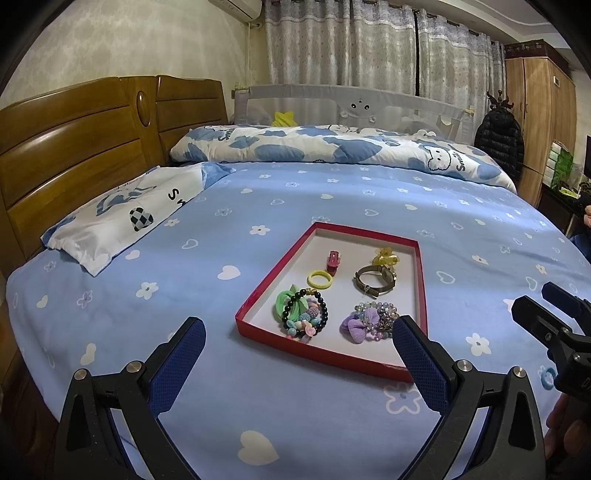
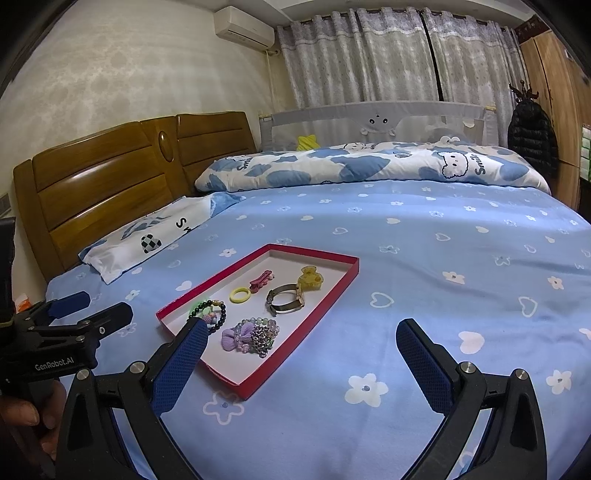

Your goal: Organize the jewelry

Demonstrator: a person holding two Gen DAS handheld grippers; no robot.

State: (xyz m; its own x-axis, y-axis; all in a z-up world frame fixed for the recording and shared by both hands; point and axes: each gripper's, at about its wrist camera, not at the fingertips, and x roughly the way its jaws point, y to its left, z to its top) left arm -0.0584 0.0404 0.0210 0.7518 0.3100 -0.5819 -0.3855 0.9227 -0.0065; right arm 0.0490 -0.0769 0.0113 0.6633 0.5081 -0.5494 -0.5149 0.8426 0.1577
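Blue bedsheet (image 1: 332, 206) w/ white hearts & flowers covers the bed; no table here. Red shallow tray (image 1: 258, 291) lies flat on it, mid-bed, jewelry inside: pink hair clip (image 1: 332, 261) & yellow claw clip (image 1: 385, 256) at far end, yellow ring-shaped hair tie (image 1: 320, 278) & metal bangle (image 1: 373, 282) in middle, black bead bracelet (image 1: 305, 312) over green scrunchie near left, purple bow w/ beads (image 1: 369, 321) near right. Left claw (image 1: 299, 354) wide open, holding nothing, just short of tray's near edge. Right claw (image 2: 303, 354) also wide open, empty, to tray's right. Wooden headboard (image 1: 74, 147) left, folded cloud-print quilt (image 1: 332, 147) far side, grey curtains (image 1: 369, 44) behind, wardrobe (image 1: 535, 110) far right, AC unit (image 2: 245, 24) on wall.
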